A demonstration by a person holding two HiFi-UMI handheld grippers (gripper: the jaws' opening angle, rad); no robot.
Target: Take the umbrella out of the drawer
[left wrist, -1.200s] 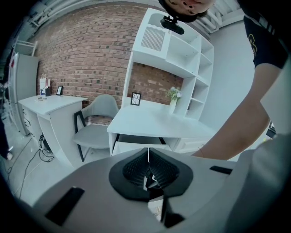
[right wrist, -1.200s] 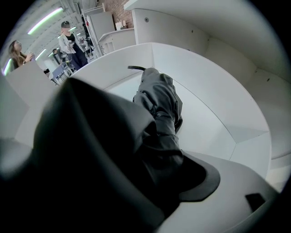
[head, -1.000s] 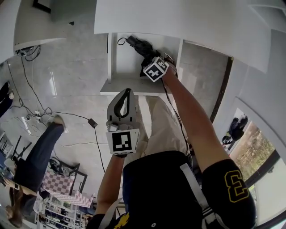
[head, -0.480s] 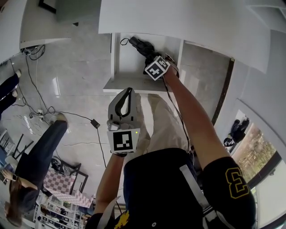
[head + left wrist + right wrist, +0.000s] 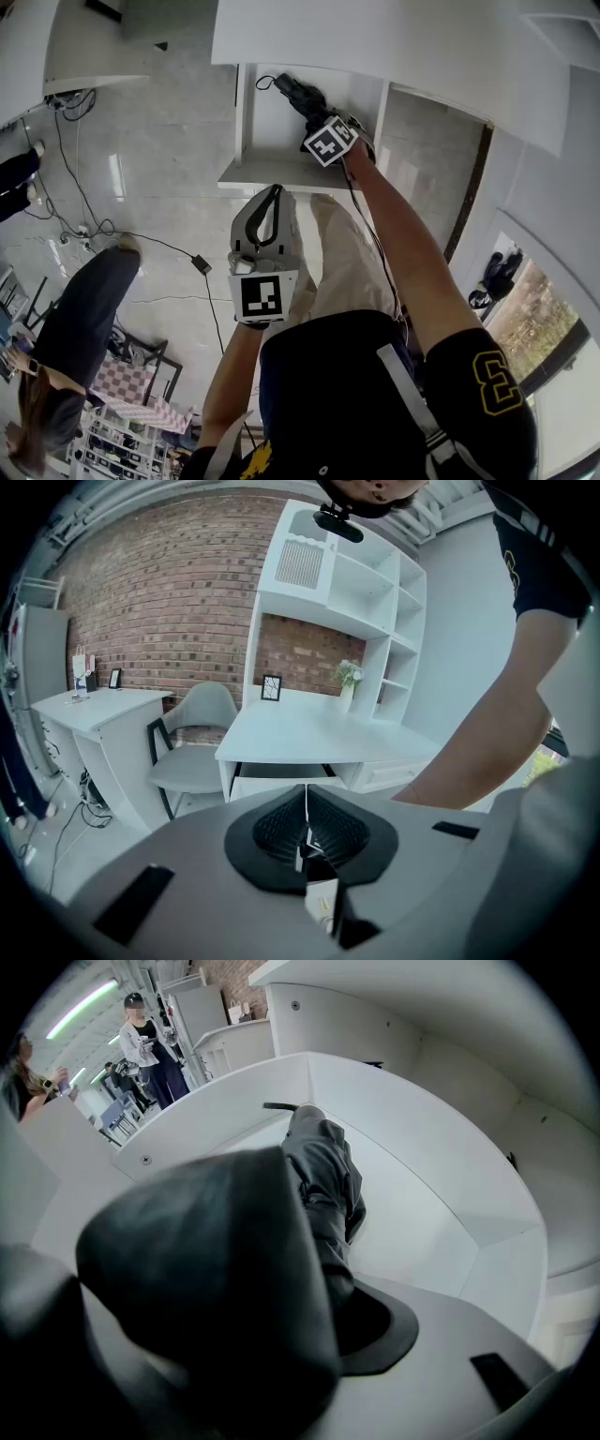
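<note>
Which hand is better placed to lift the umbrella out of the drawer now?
Right. The right gripper is down in the drawer, and its jaws have just been closing on the umbrella between them. The left gripper hangs shut and empty outside the drawer front.

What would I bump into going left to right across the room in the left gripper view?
white side table → grey chair → small picture frame → vase of flowers → person's arm
</note>
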